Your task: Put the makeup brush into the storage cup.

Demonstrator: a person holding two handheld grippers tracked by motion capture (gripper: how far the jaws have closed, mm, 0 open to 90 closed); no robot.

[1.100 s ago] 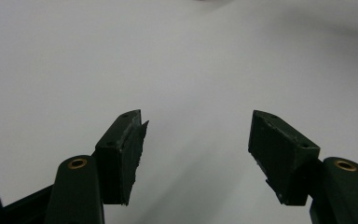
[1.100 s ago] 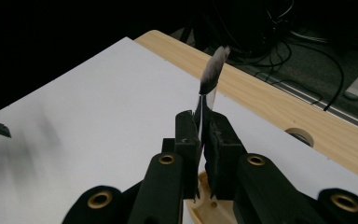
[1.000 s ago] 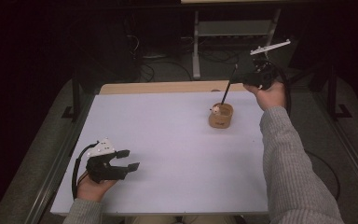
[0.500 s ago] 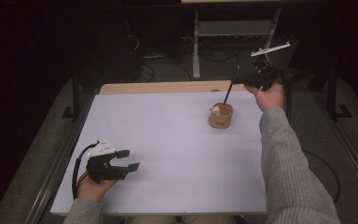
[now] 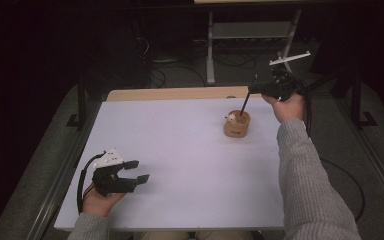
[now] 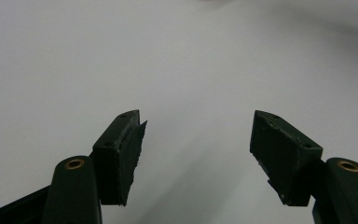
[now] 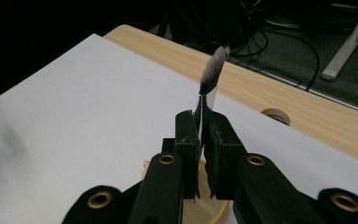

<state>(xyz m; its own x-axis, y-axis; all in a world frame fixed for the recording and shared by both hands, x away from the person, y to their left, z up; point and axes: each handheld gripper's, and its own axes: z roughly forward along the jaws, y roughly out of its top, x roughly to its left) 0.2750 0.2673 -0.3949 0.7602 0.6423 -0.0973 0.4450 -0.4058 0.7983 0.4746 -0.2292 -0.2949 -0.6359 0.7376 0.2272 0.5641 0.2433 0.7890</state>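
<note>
A slim brush [image 7: 213, 70] stands pinched between the pressed-together jaws of the right gripper [image 7: 202, 135], its lower end in a wooden holder [image 5: 237, 126] at the table's [image 5: 180, 135] two o'clock. At seven o'clock, the left gripper [image 5: 136, 171] rests with jaws spread, holding nothing.

The person wears a grey knitted sleeve [image 5: 307, 185] on each arm. Each gripper [image 6: 196, 158] is black, with brass-coloured screws at the jaw joints. A black cable [image 5: 82, 182] loops from the left gripper [image 5: 136, 171], which carries a white part on top.
</note>
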